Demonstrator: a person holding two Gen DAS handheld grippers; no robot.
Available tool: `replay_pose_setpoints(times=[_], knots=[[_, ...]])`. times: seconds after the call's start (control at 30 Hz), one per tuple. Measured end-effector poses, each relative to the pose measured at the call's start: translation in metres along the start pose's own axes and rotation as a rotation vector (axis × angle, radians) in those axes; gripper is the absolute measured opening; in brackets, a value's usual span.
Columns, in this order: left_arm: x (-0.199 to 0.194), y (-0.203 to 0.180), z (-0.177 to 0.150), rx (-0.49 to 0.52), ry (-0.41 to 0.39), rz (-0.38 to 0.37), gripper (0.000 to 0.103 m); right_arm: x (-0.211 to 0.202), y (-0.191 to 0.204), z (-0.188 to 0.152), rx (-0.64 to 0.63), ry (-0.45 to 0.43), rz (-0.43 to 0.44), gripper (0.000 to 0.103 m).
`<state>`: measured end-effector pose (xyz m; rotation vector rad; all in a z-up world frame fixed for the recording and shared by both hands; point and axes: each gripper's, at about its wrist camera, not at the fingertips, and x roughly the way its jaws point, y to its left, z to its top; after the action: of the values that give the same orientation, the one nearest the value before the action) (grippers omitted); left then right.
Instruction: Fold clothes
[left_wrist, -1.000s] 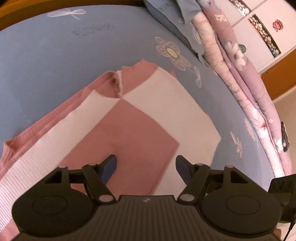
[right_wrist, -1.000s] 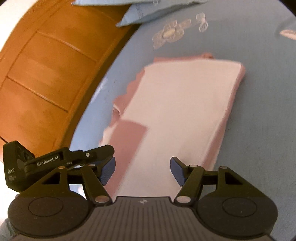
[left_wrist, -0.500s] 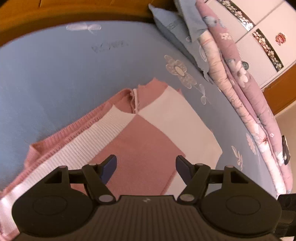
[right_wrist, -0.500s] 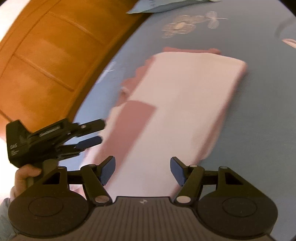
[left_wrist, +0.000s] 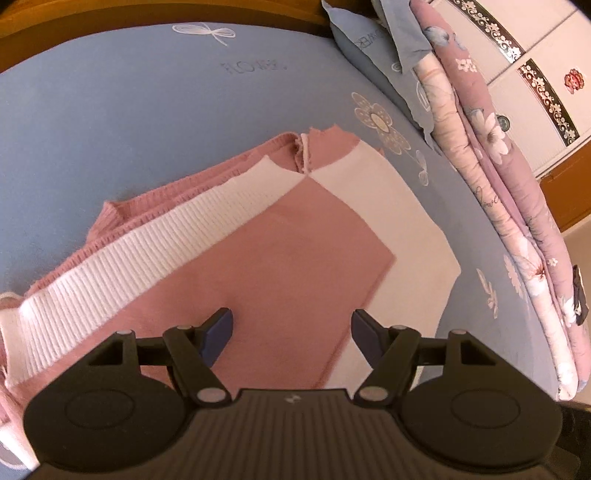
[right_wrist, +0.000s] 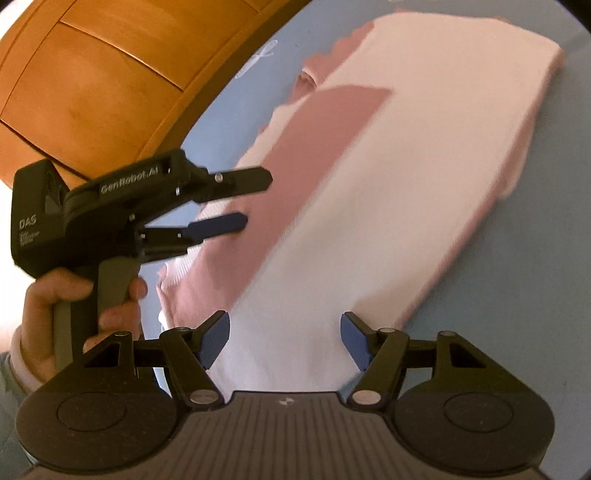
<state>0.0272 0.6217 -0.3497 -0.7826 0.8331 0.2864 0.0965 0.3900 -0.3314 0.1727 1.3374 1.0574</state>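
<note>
Folded pink sweater (right_wrist: 388, 192) on blue bedsheet (right_wrist: 535, 295) (blurred), both grippers gaping

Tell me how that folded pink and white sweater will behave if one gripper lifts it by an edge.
The sweater is soft ribbed knit, so it would likely droop and sag rather than hold shape. Its folded layers lie loose, so they would probably fall open. It looks light and, being knit, unlikely to slip from the open left hand-held gripper once pinched.

Bed (left_wrist: 110, 122) with blue sheet, white flower and dragonfly prints. Pink-and-white knit garment (left_wrist: 280, 251) lies folded flat on it, ribbed white band on top. Blue pillow (left_wrist: 373, 48) and folded pink floral quilt (left_wrist: 498, 177) lie along the far right edge.
</note>
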Motion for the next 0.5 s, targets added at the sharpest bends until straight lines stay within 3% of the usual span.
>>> replay_pose_setpoints(times=[0.17, 0.3, 0.5], knots=[[-0.009, -0.002, 0.001, 0.002, -0.008, 0.014, 0.071, -0.008, 0.012, -0.007, -0.015, 0.014, -0.019, 0.071], [-0.031, 0.0, -0.001, -0.011, -0.052, 0.019, 0.071, -0.014, 0.033, -0.006, -0.102, -0.008, -0.023, 0.072], [-0.07, 0.013, -0.011, -0.067, -0.126, 0.026, 0.071, 0.023, 0.059, -0.02, -0.227, 0.06, -0.023, 0.073]])
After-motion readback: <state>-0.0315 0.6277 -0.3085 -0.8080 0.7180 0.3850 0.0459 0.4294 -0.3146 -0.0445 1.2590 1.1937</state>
